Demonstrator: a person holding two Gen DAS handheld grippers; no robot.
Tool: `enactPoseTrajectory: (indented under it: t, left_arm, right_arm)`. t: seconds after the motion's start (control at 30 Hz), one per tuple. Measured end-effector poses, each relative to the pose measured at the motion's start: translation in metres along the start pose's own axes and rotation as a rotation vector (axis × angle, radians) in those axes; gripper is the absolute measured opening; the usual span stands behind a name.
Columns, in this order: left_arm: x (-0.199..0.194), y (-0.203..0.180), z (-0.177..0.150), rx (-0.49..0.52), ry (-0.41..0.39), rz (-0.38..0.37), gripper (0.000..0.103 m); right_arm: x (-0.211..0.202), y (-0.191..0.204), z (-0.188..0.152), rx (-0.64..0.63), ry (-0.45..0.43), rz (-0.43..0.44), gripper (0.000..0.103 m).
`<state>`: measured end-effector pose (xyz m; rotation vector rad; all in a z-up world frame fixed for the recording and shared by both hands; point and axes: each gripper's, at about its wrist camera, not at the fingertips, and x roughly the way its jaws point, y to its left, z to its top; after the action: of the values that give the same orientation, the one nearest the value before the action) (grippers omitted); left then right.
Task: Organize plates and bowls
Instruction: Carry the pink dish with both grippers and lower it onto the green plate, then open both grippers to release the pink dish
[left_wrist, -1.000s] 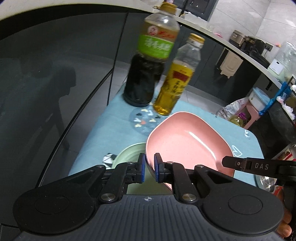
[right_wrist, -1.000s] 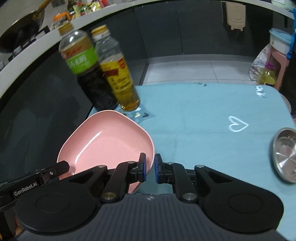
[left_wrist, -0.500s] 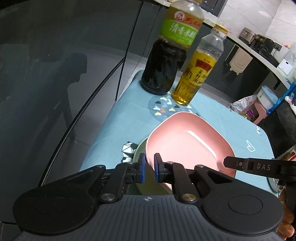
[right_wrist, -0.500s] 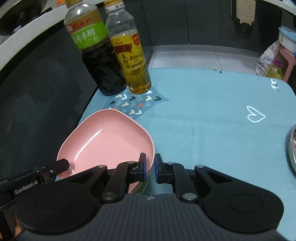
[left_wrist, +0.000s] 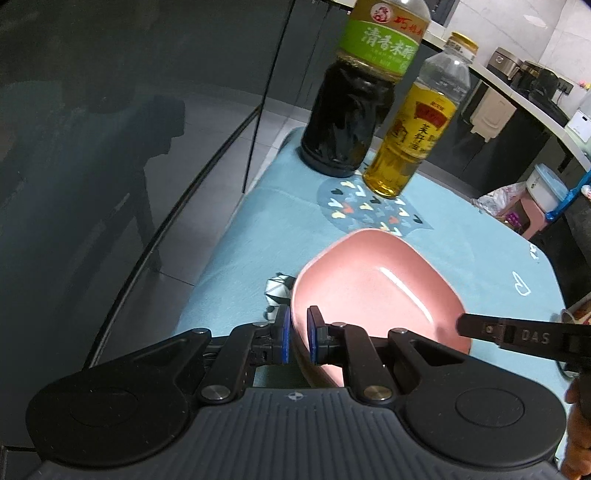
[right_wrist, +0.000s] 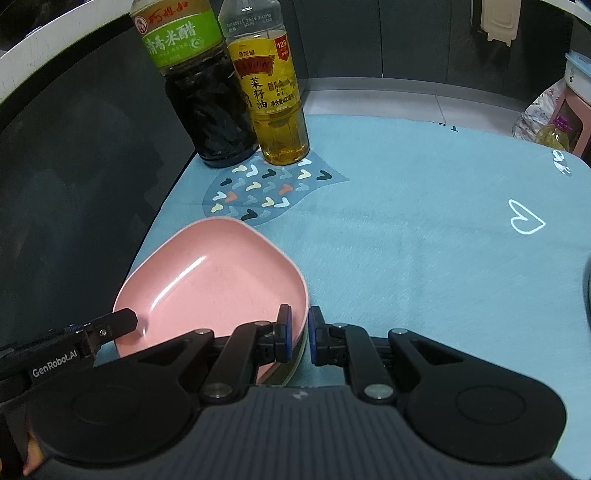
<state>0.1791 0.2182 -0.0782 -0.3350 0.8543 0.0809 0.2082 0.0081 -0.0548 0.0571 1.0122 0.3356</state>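
A pink square plate (left_wrist: 373, 291) (right_wrist: 214, 280) hangs low over the blue tablecloth (right_wrist: 406, 240), held from two sides. My left gripper (left_wrist: 298, 334) is shut on the plate's near-left rim. My right gripper (right_wrist: 300, 334) is shut on its near-right rim. Each view shows the other gripper's finger at the opposite rim: the right one (left_wrist: 517, 336) and the left one (right_wrist: 110, 325). A thin pale green dish edge (right_wrist: 297, 360) peeks out under the pink plate; the rest of that dish is hidden.
A dark vinegar bottle (left_wrist: 347, 110) and a yellow oil bottle (left_wrist: 413, 140) stand at the table's far left corner. A small crumpled white scrap (left_wrist: 277, 291) lies left of the plate. The table's left edge drops to the floor. A grey dish rim (right_wrist: 587, 291) shows at far right.
Both grippers have sunk with the pink plate toward the table and the bottles. The green dish below is now almost fully covered. The metal dish has slid nearly out of the right view.
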Motion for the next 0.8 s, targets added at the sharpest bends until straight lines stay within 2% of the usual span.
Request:
enactPoseTrajectory:
  t: [0.5, 0.8]
  left_arm:
    - [-0.003, 0.002, 0.003, -0.028, 0.006, 0.005, 0.009]
    - [-0.028, -0.016, 0.007, -0.011, -0.046, -0.016, 0.010]
  right_arm:
    - [-0.002, -0.006, -0.003, 0.016, 0.005, 0.011, 0.005]
    - [-0.025, -0.013, -0.003, 0.015, -0.040, 0.024, 0.006]
